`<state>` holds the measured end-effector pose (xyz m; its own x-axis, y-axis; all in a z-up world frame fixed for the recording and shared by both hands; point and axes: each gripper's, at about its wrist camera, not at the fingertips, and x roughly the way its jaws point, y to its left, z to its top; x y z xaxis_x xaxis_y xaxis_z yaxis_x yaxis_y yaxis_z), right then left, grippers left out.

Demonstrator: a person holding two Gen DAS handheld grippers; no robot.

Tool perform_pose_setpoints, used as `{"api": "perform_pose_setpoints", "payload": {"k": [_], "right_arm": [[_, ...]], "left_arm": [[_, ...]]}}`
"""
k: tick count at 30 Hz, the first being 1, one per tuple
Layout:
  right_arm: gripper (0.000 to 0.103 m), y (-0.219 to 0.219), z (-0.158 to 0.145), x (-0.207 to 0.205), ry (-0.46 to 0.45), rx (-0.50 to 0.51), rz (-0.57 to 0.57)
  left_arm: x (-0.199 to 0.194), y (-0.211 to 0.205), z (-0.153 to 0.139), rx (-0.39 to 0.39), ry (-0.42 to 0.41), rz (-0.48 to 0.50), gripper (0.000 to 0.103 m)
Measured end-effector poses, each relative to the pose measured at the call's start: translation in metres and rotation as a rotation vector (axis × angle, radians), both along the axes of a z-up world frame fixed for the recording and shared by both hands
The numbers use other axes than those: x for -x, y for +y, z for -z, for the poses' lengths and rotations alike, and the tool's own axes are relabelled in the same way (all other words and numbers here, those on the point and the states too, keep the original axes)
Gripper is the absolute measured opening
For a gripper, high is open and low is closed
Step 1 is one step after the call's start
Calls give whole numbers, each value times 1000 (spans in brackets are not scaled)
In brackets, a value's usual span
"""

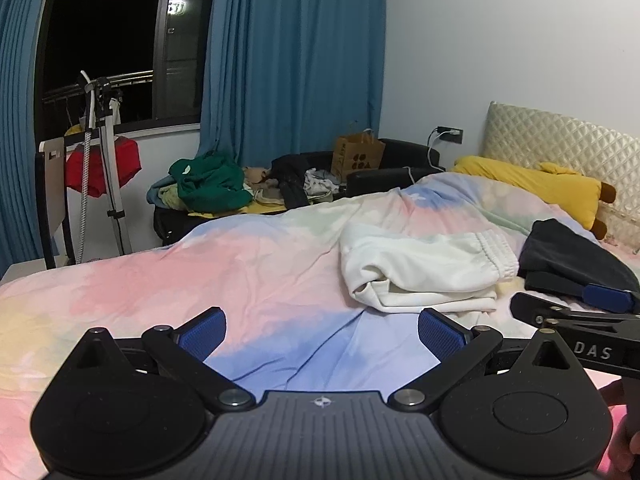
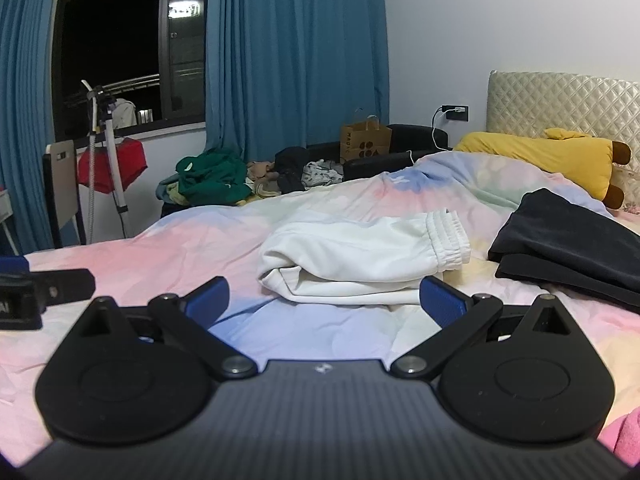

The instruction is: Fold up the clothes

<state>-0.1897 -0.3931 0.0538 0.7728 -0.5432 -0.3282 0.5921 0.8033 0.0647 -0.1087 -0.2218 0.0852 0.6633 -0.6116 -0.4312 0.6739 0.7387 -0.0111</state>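
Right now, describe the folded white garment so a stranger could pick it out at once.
Start at the bed with the pastel duvet. Near its middle lies the folded white garment, elastic cuff toward the headboard. The folded garment beside it is black; this one is cream-white.

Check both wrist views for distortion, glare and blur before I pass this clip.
Left wrist view: strong fisheye bend in the curtains, dark vignette corner top right, bright glare spot in the window. Right wrist view: same bending; white garment sharp, the other tool at the left edge soft.
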Motion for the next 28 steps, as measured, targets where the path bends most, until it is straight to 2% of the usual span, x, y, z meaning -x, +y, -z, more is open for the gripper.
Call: {"api": "perform_pose_setpoints", "payload": {"k": [11, 18, 28], "right_arm": [[103, 2, 4, -4, 16, 34, 14], [103, -7, 6, -3, 13, -6, 19], [103, -4, 7, -1, 9, -6, 27]], "left_arm": [[-10, 3, 5, 9, 17, -26, 103], [-5, 2, 7, -5, 9, -28, 103], [2, 3, 7, -15, 11, -26, 103]]}}
